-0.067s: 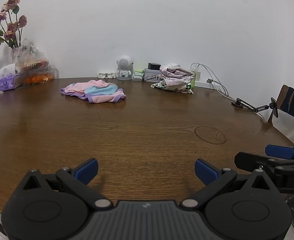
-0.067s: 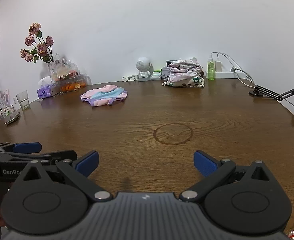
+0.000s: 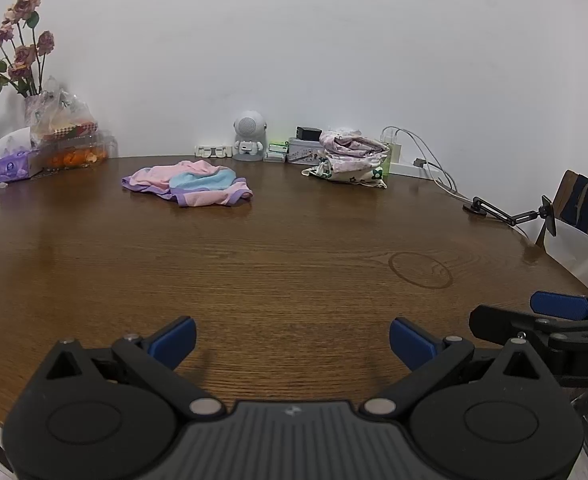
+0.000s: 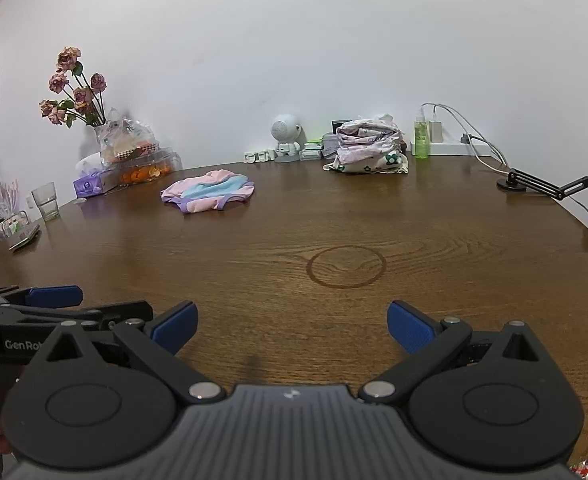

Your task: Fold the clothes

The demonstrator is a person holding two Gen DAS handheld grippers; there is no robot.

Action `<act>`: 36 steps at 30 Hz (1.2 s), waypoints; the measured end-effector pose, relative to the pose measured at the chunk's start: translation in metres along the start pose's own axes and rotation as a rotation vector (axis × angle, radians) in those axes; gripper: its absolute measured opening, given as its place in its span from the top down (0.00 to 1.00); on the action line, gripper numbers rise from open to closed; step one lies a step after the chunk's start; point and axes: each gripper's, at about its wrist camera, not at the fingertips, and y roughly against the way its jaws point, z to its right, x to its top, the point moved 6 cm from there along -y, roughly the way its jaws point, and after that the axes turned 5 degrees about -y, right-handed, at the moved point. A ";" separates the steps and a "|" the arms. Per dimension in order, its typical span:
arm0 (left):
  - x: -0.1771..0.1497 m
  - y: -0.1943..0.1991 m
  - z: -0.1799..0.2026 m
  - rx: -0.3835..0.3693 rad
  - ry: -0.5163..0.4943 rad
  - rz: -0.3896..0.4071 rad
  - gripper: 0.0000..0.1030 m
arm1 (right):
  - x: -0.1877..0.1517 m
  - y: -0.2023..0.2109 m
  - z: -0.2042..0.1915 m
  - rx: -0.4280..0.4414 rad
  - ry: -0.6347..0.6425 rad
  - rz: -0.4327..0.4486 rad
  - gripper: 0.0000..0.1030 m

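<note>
Two grippers are held low over the near edge of a round wooden table [image 3: 254, 280]. The left gripper [image 3: 292, 340] has its blue-padded jaws spread wide, with only bare tabletop between them. The right gripper [image 4: 292, 326] is likewise spread wide and grips nothing; part of it also shows at the right edge of the left wrist view.

One crumpled garment [image 3: 190, 187], pink with a light blue panel and purple trim, lies unfolded on the far half of the table, well apart from both grippers and left of centre. A stack of folded patterned clothes [image 4: 367, 148] sits near the wall, to the right of the garment.

Along the wall stand a small white robot figure [image 3: 249, 136], a green spray bottle [image 4: 421, 138] just beside a white power strip with cables, and a vase of dried pink roses [image 4: 74, 92] over a tissue box [image 4: 88, 185] and a clear box of oranges. A drinking glass [image 4: 46, 201] stands at the far left. A black jointed stand [image 4: 541, 184] rests at the right edge. A faint ring mark [image 4: 345, 266] shows on the wood ahead of the right gripper.
</note>
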 end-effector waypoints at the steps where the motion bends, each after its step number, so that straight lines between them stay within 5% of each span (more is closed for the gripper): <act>1: 0.000 0.000 0.000 -0.001 0.002 0.004 0.00 | 0.000 0.000 0.000 0.001 0.000 0.000 0.00; 36: -0.001 -0.013 -0.008 0.020 0.016 -0.014 0.00 | -0.001 -0.010 -0.009 -0.001 0.013 -0.026 0.00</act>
